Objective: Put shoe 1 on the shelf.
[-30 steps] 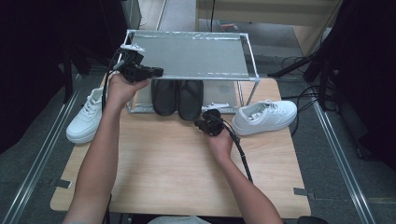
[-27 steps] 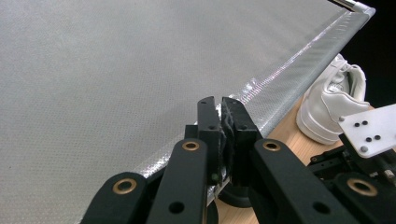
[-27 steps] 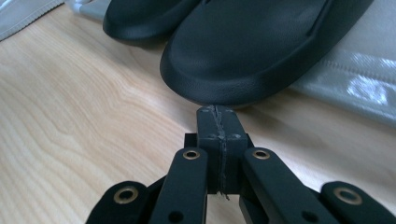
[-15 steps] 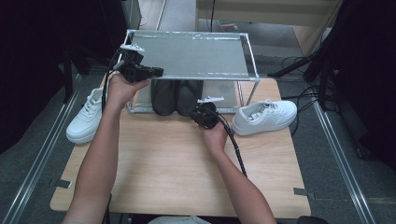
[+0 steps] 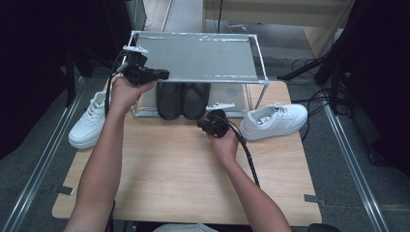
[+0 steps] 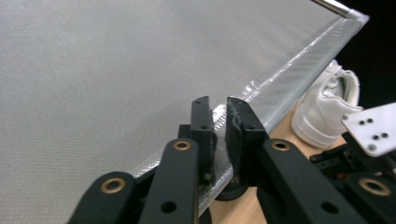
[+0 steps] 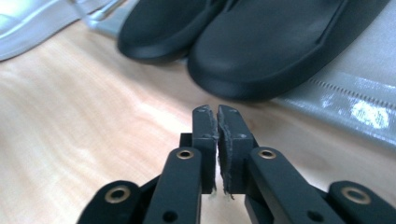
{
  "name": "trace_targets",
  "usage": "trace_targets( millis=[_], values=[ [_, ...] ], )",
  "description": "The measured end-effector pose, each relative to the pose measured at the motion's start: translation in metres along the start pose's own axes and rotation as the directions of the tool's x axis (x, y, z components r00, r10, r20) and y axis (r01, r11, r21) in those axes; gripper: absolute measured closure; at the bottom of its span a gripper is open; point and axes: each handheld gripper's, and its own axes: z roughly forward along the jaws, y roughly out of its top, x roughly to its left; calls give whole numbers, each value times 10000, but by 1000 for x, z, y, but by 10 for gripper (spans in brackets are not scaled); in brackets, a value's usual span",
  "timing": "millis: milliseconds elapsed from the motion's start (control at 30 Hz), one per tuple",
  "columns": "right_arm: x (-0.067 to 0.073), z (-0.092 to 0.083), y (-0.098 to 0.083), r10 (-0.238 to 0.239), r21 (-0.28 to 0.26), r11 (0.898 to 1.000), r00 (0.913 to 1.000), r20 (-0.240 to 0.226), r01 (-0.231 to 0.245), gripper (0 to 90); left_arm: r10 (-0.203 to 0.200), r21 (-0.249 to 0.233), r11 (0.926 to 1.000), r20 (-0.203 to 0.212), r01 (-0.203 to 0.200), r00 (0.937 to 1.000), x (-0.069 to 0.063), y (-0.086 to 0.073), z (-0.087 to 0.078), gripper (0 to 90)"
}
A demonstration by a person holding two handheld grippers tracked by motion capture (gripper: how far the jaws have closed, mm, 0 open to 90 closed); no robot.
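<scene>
Right tongs [image 7: 217, 140], jaws pressed together and empty, hover just before two black shoes [image 5: 183, 99] whose toes point toward the person. Left tongs [image 6: 219, 135] pinch the rack [image 5: 203, 72] front edge. Two white sneakers [image 5: 273, 121] flank the rack on the surface [image 5: 183, 179].

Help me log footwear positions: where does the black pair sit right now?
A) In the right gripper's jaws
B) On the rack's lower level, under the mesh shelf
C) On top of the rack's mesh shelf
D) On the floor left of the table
B: the black pair rests side by side beneath the mesh shelf, toes toward the person.
</scene>
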Motion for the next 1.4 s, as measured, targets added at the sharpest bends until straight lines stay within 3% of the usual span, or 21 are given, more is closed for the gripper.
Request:
trace_targets(
  millis=[267,467,633,733,867,967,1067,1400],
  values=[
    [5,-26,-11,-226,-61,9997,9984,-525,223,744,-83,182,9998,38,83,10000,-4,1,-7,646],
    [5,-45,-20,-1182,-653,9913,9911,-618,1141,631,-131,164,9998,171,128,9998,-12,0,-21,550],
    [4,-61,-20,-887,-650,9945,9894,-1147,816,568,-20,294,9996,188,14,9998,-21,-3,-30,499],
    [3,-71,-23,-1005,-696,9933,9873,-1229,925,545,129,316,9994,203,-135,9997,-23,-8,-35,471],
    [-1,-83,-32,-1185,-611,9918,9863,-1144,1120,540,24,372,9993,332,-36,9994,-25,-13,-42,461],
    [-7,-89,-39,-830,-670,9949,9881,-1291,749,543,27,466,9989,283,-40,9996,-28,-19,-46,452],
    [-9,-93,-37,-686,-794,9952,9870,-1454,575,539,48,578,9983,189,-59,9998,-29,-25,-51,446],
    [-15,-94,-30,-894,-892,9930,9856,-1439,770,529,-190,780,9968,-141,200,9997,-25,-47,-75,436]
  ],
)
